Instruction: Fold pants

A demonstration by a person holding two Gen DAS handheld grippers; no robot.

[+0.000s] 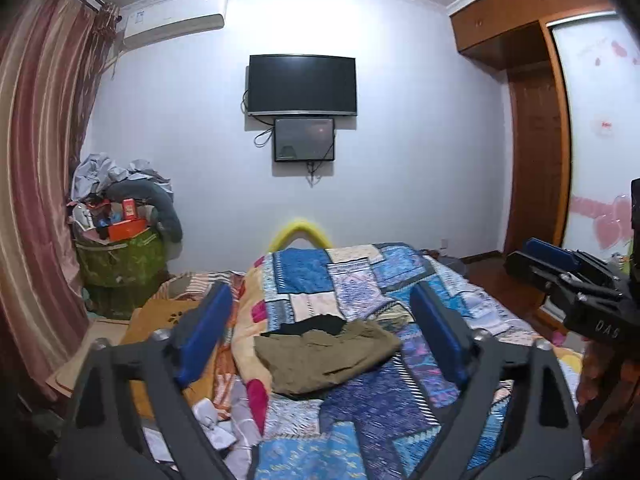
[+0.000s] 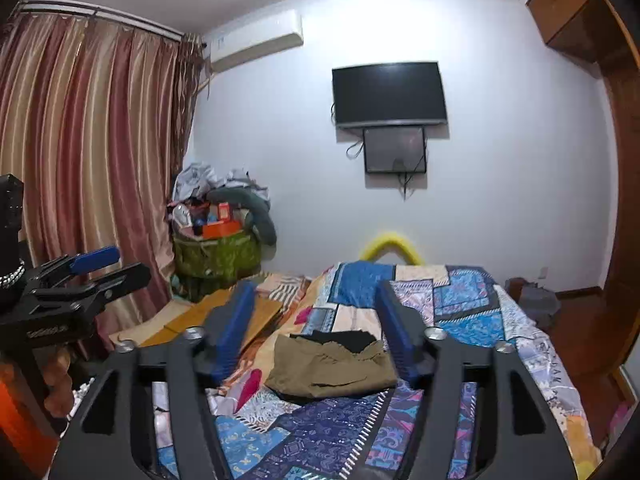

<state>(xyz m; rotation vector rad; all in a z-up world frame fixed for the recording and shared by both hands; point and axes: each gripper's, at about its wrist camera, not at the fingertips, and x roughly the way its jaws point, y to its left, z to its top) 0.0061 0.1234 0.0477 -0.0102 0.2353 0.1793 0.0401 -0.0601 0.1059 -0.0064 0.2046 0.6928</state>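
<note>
Pants [image 1: 326,360] folded, mid-bed [image 1: 460,280], long axis across the bed's width, dark waistband toward the foot edge. Left gripper [image 1: 320,344] and right gripper [image 2: 316,336] both released, nothing between jaws.

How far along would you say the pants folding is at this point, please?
Done, it seems: the olive pants lie in a compact folded bundle on the patchwork quilt. In hand: nothing; the left hand-held gripper and the right hand-held gripper are both open, raised clear of the cloth. Left: little that I can see, perhaps neatening the dark fabric that shows at the bundle's far edge.
</note>
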